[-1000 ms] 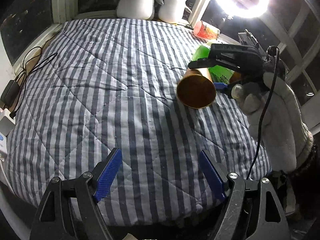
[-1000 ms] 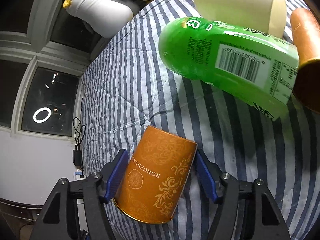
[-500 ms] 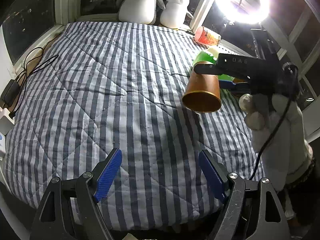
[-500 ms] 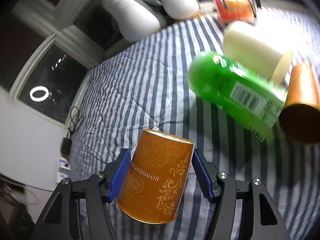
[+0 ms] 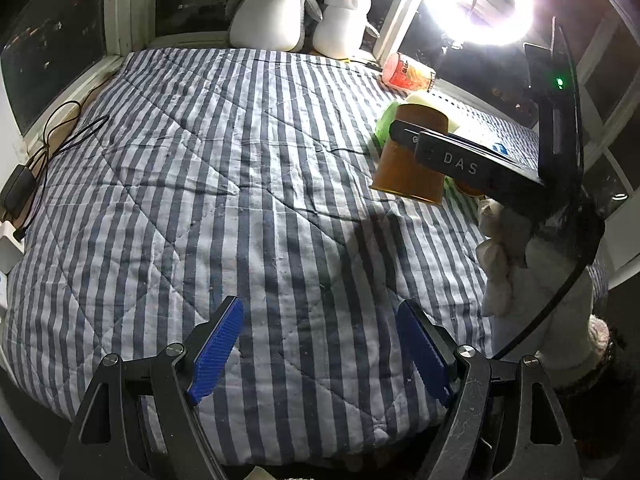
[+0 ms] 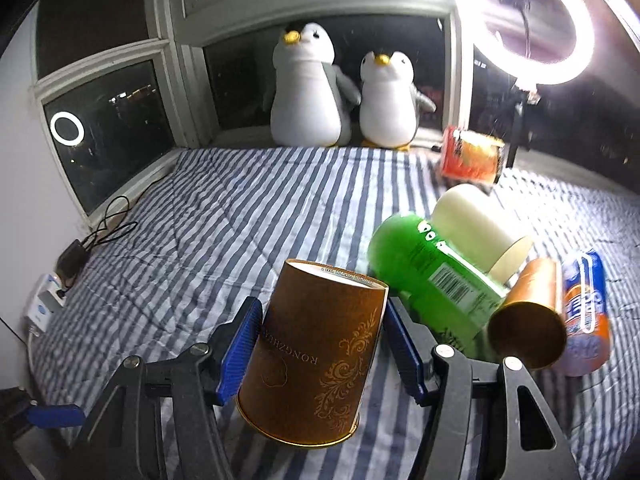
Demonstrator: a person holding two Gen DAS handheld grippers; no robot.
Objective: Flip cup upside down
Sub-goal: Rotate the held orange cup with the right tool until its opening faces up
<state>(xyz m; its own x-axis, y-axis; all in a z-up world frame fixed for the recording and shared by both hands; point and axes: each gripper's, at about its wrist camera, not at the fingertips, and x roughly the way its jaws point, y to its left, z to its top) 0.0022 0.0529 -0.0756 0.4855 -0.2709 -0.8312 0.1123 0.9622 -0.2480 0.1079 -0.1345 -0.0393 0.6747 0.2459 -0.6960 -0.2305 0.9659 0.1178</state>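
Note:
My right gripper is shut on a brown-gold paper cup and holds it in the air above the striped bed cover. The cup stands nearly upside down, its open rim pointing down and its base up. In the left wrist view the same cup hangs at the right, above the cover, with the right gripper's black body across it. My left gripper is open and empty over the near edge of the bed.
Behind the cup lie a green bottle, a cream cup, a second gold cup, a blue-orange can and an orange packet. Two plush penguins sit by the window. A ring light glares. Cables and a charger lie at left.
The right gripper has lifted the cup and turned it from lying sideways, mouth toward the left camera, to nearly mouth-down. The left gripper stayed open and almost still.

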